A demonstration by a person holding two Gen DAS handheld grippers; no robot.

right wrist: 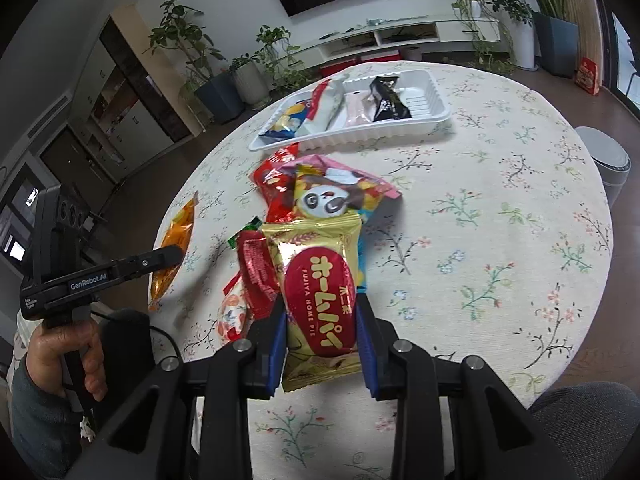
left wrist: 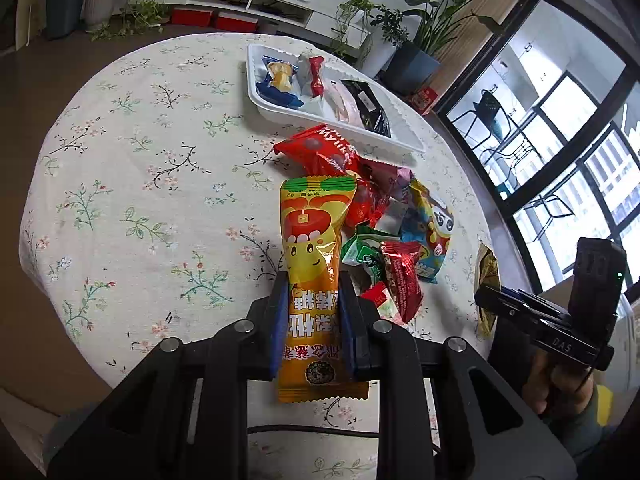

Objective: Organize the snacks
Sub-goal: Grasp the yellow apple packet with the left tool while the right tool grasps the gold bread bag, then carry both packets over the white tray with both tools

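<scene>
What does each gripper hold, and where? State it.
Left gripper: orange lollipop packet, pinched across its lower half. Right gripper: gold pie packet, likewise.

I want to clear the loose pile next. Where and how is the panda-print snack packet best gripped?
Probably across the panda-print snack packet at its flat upper half, coming from above on the open right side. It lies on top of the pile, its lower end hidden behind the gold pie packet that the right gripper holds, and red wrappers crowd its left, so only the top and right edges are free.
</scene>
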